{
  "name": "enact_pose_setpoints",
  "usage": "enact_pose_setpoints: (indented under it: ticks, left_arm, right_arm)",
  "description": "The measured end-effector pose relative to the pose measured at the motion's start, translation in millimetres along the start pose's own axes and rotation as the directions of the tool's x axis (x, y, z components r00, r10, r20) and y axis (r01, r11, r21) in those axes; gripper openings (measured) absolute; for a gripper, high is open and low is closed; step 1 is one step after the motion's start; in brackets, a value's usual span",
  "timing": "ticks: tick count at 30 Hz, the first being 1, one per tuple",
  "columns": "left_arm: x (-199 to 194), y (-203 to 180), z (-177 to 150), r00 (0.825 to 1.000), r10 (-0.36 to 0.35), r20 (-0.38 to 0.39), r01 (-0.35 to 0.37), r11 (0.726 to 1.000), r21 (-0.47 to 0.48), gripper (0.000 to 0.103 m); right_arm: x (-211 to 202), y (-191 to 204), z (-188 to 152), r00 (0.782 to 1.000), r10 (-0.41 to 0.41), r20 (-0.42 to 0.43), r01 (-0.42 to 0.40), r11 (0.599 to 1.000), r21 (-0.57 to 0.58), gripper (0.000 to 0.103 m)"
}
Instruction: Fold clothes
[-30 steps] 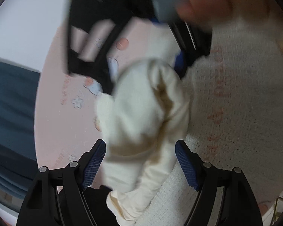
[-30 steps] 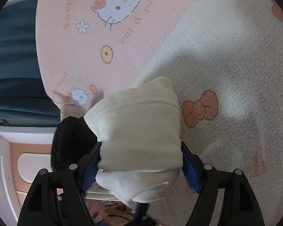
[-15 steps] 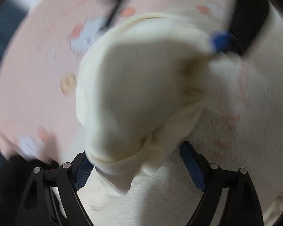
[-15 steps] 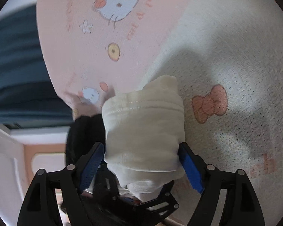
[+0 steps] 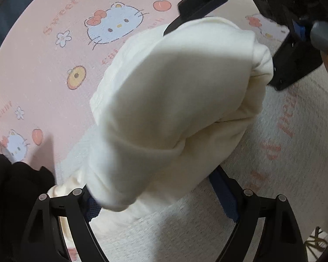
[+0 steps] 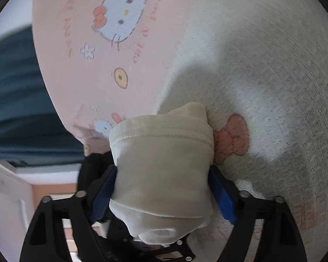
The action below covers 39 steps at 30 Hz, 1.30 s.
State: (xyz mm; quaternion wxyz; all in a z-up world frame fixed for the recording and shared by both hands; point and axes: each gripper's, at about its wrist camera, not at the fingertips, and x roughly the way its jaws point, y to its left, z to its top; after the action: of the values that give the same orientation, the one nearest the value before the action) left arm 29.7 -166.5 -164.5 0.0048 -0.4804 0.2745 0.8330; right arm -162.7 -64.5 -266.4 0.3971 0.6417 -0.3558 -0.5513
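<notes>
Since the earlier frames the cream garment (image 5: 175,109) has been swung up and across, so that it now fills the space between the blue pads of the left gripper (image 5: 161,198), whose jaws are spread wide with the cloth bunched between them. At the right gripper (image 6: 164,196) a folded, hemmed part of the same cream garment (image 6: 164,166) is pinched between the blue pads. Beneath, the pink and white cartoon-cat bedspread (image 5: 54,69) is seen, and a black garment (image 5: 8,187) lies at its edge.
</notes>
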Motion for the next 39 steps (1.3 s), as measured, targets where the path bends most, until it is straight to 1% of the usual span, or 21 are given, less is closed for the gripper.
enact_pose_setpoints:
  ticks: [3,6,8,10,12,14,16,19,22,24,26,27,29,30,31,33,34,37,39]
  left_arm:
    - [-21,2,0,0.999,0.000,0.034,-0.001,1.000,0.015,0.086]
    - [-48,10,2,0.998,-0.013,0.067,0.014,1.000,-0.008,0.087]
    - [-66,17,3,0.992,-0.067,0.104,0.072,0.996,-0.045,0.087]
    - [-86,25,3,0.983,-0.117,0.140,0.130,0.988,-0.085,0.087]
    - [-97,37,4,0.975,-0.142,0.169,0.160,0.982,-0.099,0.087]
    - [-107,33,-13,0.978,-0.069,0.198,0.087,0.993,-0.083,0.087]
    - [-113,18,-27,0.980,-0.018,0.197,0.030,0.998,-0.062,0.087]
    - [-108,12,-36,0.976,-0.040,0.213,0.055,0.996,-0.067,0.087]
    - [-73,20,-21,0.975,-0.111,0.194,0.135,0.985,-0.111,0.087]
    - [-48,26,-10,0.970,-0.161,0.182,0.188,0.972,-0.142,0.087]
    - [-42,39,-12,0.955,-0.216,0.205,0.260,0.939,-0.223,0.087]
    - [-40,46,-13,0.945,-0.242,0.219,0.297,0.918,-0.265,0.087]
    - [-35,59,-16,0.923,-0.292,0.251,0.367,0.865,-0.343,0.086]
    - [-33,66,-17,0.910,-0.315,0.268,0.401,0.833,-0.380,0.084]
    - [-31,72,-18,0.897,-0.337,0.287,0.434,0.799,-0.416,0.079]
    - [-26,85,-21,0.867,-0.376,0.327,0.495,0.723,-0.482,0.076]
    - [-23,91,-23,0.855,-0.404,0.326,0.519,0.690,-0.504,0.073]
    - [-20,98,-29,0.837,-0.437,0.328,0.546,0.645,-0.535,0.070]
    - [-20,105,-36,0.825,-0.452,0.338,0.563,0.614,-0.553,0.069]
  right_arm:
    - [0,11,-1,0.999,-0.045,-0.019,0.044,0.999,-0.032,0.075]
    - [-1,27,-3,0.993,-0.107,-0.051,0.103,0.993,-0.060,0.075]
    - [-3,40,-7,0.987,-0.149,-0.063,0.142,0.985,-0.099,0.075]
    - [-3,52,-11,0.978,-0.198,-0.073,0.188,0.975,-0.120,0.075]
    - [6,65,-10,0.966,-0.248,-0.070,0.236,0.960,-0.150,0.075]
    - [12,72,-10,0.953,-0.293,-0.073,0.278,0.946,-0.169,0.075]
    - [13,77,-13,0.940,-0.333,-0.076,0.317,0.932,-0.176,0.075]
    - [15,87,-15,0.921,-0.382,-0.083,0.362,0.913,-0.186,0.075]
    - [19,101,-17,0.898,-0.430,-0.099,0.402,0.890,-0.216,0.075]
    - [22,110,-20,0.879,-0.463,-0.115,0.427,0.871,-0.243,0.075]
    - [25,117,-23,0.869,-0.479,-0.128,0.437,0.862,-0.259,0.075]
    - [27,121,-24,0.864,-0.485,-0.133,0.441,0.858,-0.265,0.075]
    - [31,128,-25,0.857,-0.496,-0.143,0.446,0.850,-0.279,0.075]
    - [32,132,-25,0.858,-0.494,-0.143,0.441,0.849,-0.291,0.075]
    - [33,135,-25,0.859,-0.492,-0.144,0.435,0.848,-0.303,0.075]
    - [36,141,-24,0.860,-0.488,-0.145,0.424,0.844,-0.328,0.075]
    - [37,144,-24,0.861,-0.488,-0.146,0.418,0.841,-0.343,0.070]
    - [45,153,-28,0.849,-0.506,-0.152,0.418,0.819,-0.394,0.067]
    - [50,161,-33,0.841,-0.520,-0.152,0.420,0.803,-0.424,0.066]
